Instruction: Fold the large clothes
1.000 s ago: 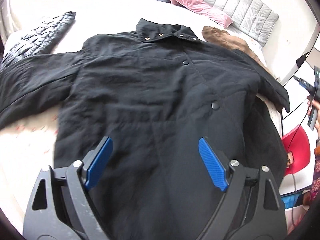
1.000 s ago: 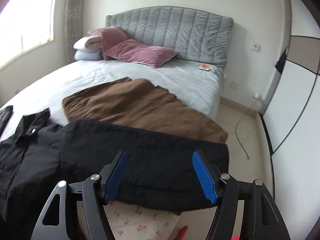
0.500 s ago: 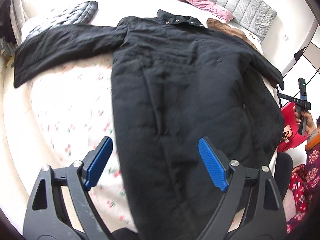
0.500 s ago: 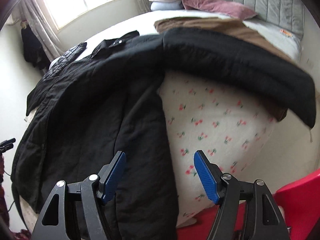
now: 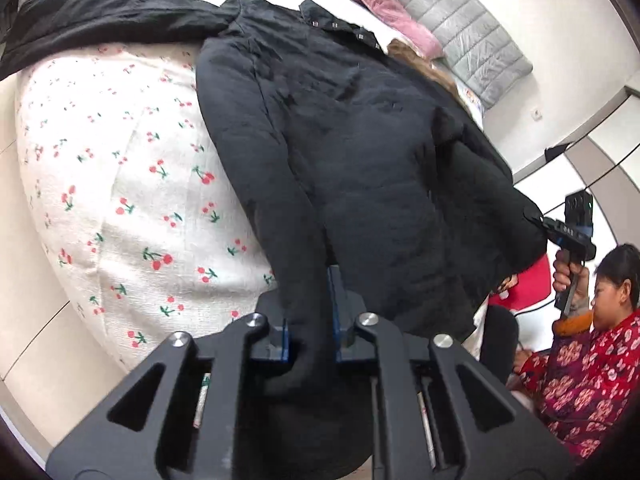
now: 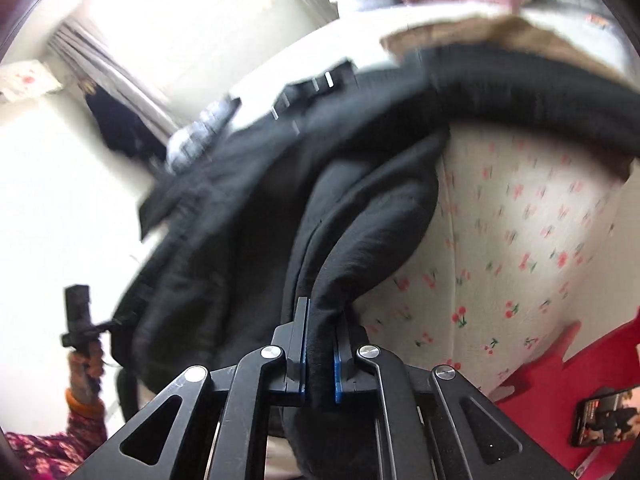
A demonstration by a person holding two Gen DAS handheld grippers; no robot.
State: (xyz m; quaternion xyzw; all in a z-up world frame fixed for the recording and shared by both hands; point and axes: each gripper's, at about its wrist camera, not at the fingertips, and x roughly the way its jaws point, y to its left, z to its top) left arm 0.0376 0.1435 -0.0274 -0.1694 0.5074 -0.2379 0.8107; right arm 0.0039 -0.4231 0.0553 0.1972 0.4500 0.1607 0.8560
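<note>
The left tool is closed narrow, pinching the hem of the black coat. The right tool likewise clamps a thick fold of the coat's hem between its 2 blue pads. The coat lies spread on the cherry-print bed sheet, collar toward the grey headboard.

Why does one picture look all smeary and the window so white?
In the right wrist view the black coat and cherry-print sheet streak with motion blur, and the window is washed out white by glare. The left wrist view is sharper; its fisheye lens bends the bed's edge, and the coat shows little detail.
</note>
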